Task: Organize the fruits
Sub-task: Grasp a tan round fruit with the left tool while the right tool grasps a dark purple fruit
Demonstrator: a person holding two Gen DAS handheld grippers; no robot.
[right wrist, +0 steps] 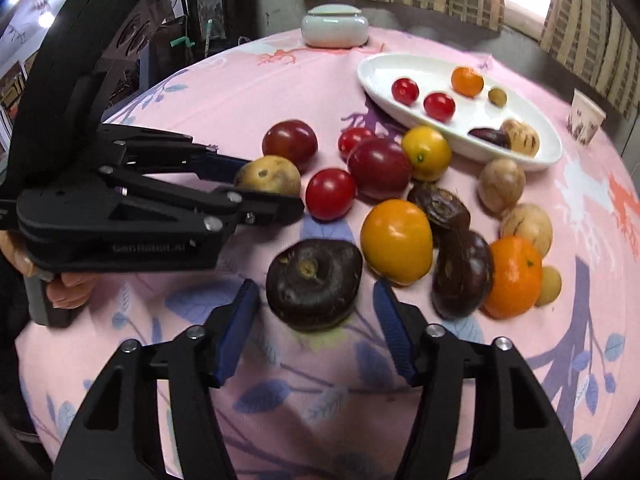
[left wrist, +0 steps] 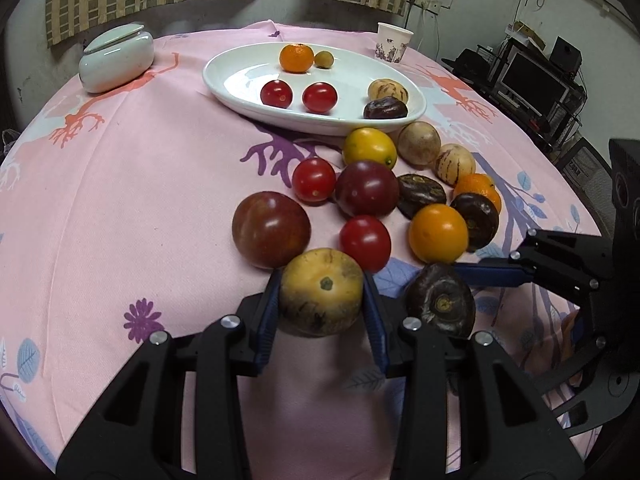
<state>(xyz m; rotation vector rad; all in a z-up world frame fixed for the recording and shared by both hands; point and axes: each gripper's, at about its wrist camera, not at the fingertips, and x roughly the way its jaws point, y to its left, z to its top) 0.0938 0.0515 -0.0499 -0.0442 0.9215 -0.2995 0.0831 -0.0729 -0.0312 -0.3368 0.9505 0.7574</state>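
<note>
My left gripper (left wrist: 322,280) is shut on a round tan-yellow fruit (left wrist: 321,292), low over the pink cloth; the right wrist view shows this gripper (right wrist: 266,184) from the side, holding the same fruit (right wrist: 267,174). My right gripper (right wrist: 315,285) is open, its blue pads (right wrist: 240,320) standing either side of a dark purple fruit (right wrist: 314,284) with a gap on each side. A white oval plate (left wrist: 224,80) at the back holds a mandarin (left wrist: 296,57), two red tomatoes (left wrist: 319,97) and a few other fruits. Several loose fruits (left wrist: 366,188) lie between plate and grippers.
A pale lidded ceramic jar (left wrist: 116,58) stands at the back left of the round table and a paper cup (left wrist: 393,43) behind the plate. Shelves with a monitor (left wrist: 532,80) stand past the table's right edge. A person's hand (right wrist: 68,288) holds the left gripper's handle.
</note>
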